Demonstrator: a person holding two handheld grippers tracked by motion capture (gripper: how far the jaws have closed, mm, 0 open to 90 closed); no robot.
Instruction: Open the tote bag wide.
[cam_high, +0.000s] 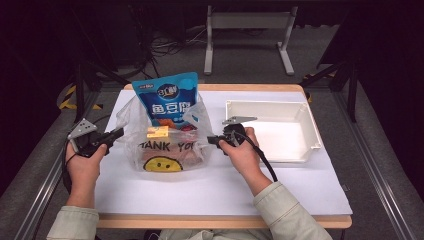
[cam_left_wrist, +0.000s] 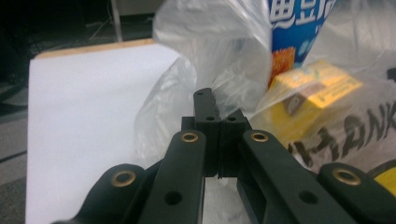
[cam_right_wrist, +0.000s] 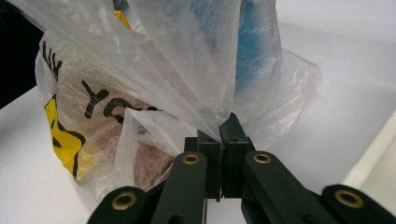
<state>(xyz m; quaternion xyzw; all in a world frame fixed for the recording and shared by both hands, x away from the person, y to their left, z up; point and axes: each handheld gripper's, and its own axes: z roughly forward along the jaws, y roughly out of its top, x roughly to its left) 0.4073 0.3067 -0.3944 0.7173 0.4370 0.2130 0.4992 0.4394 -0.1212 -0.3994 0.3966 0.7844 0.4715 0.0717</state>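
Observation:
A clear plastic bag (cam_high: 165, 150) printed with a yellow smiley face and black letters stands in the middle of the white table. A blue snack pouch (cam_high: 170, 100) sticks up out of it, and a yellow box (cam_high: 157, 132) lies inside. My left gripper (cam_high: 119, 133) is at the bag's left edge; in the left gripper view (cam_left_wrist: 218, 116) its jaws are shut with the bag's film (cam_left_wrist: 224, 70) rising from their tips. My right gripper (cam_high: 211, 140) is at the bag's right side, shut on a pinched fold of the film (cam_right_wrist: 196, 93) in the right gripper view (cam_right_wrist: 223, 135).
A shallow white tray (cam_high: 265, 104) stands at the right of the table, close behind my right hand. The white table cover (cam_high: 225, 185) reaches to the front edge. Dark floor, cables and a metal frame lie beyond the far edge.

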